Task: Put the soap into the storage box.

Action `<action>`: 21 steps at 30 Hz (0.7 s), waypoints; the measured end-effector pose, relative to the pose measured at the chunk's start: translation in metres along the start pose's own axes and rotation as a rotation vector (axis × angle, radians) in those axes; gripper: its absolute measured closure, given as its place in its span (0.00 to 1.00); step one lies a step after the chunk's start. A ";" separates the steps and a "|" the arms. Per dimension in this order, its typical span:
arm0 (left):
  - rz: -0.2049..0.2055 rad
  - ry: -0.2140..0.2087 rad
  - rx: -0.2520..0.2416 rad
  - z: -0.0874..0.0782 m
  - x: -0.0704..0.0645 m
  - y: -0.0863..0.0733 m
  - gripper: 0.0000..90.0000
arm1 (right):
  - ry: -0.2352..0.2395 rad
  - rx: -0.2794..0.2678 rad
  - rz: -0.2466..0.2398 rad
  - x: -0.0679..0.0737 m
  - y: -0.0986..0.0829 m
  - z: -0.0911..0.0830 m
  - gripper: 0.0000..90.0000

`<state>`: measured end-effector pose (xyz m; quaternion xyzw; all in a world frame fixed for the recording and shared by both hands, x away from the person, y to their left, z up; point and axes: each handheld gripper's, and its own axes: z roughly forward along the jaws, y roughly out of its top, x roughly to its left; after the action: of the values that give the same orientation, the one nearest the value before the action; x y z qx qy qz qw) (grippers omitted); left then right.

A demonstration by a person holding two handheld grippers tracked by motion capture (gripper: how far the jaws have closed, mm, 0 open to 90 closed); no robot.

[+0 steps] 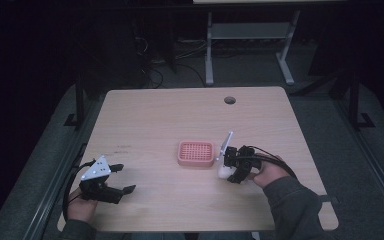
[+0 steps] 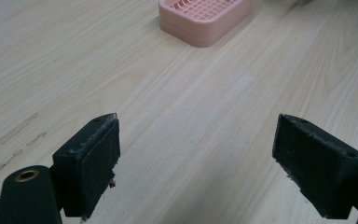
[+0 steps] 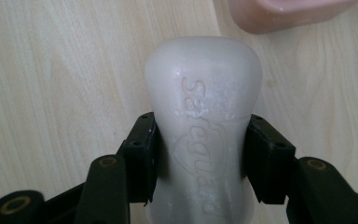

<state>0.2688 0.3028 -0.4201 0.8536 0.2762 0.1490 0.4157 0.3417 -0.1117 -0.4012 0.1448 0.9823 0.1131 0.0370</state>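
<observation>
Gripping the white soap bar (image 3: 203, 130) across its narrowed waist, your right gripper (image 3: 200, 154) had both black pads pressed against the bar's two sides. The bar's long axis ran straight out along the jaws, with its rounded end pointing away from you toward the pink soap dish (image 3: 284, 14). The embossed brand lettering ran lengthwise down its upper face. That rounded end reached well past the pad tips, while the near end sat back between the jaw arms.

You had one soap bar, one pink soap dish and two grippers on the wooden table (image 1: 155, 115). In the high view, the soap bar (image 1: 223, 171) sat in your right gripper (image 1: 228, 169) just to the right of the soap dish (image 1: 196, 153), close to its edge. Whether it touched the dish or the tabletop could not be told.

Your left gripper (image 1: 120, 178) was well apart from the dish, near the front left of the table. Its jaws stood wide apart with nothing between them, and bare wood showed in the gap. From the left gripper view, the slotted dish (image 2: 205, 18) lay ahead of those jaws, beyond the left gripper (image 2: 196, 154).
</observation>
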 end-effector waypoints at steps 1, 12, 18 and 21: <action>0.000 0.000 0.000 0.000 0.000 0.000 0.16 | 0.000 0.000 0.000 0.000 0.000 0.000 0.55; -0.007 0.002 -0.003 -0.001 0.001 0.000 0.16 | 0.020 -0.014 -0.026 -0.008 0.023 0.001 0.55; -0.007 0.001 -0.005 -0.001 0.001 0.000 0.16 | 0.032 -0.026 -0.035 -0.013 0.030 0.002 0.55; -0.008 0.001 -0.006 -0.001 0.001 0.000 0.16 | 0.034 -0.021 -0.047 -0.016 0.039 0.001 0.55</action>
<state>0.2692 0.3042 -0.4198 0.8511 0.2794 0.1486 0.4188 0.3682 -0.0802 -0.3928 0.1193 0.9847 0.1249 0.0243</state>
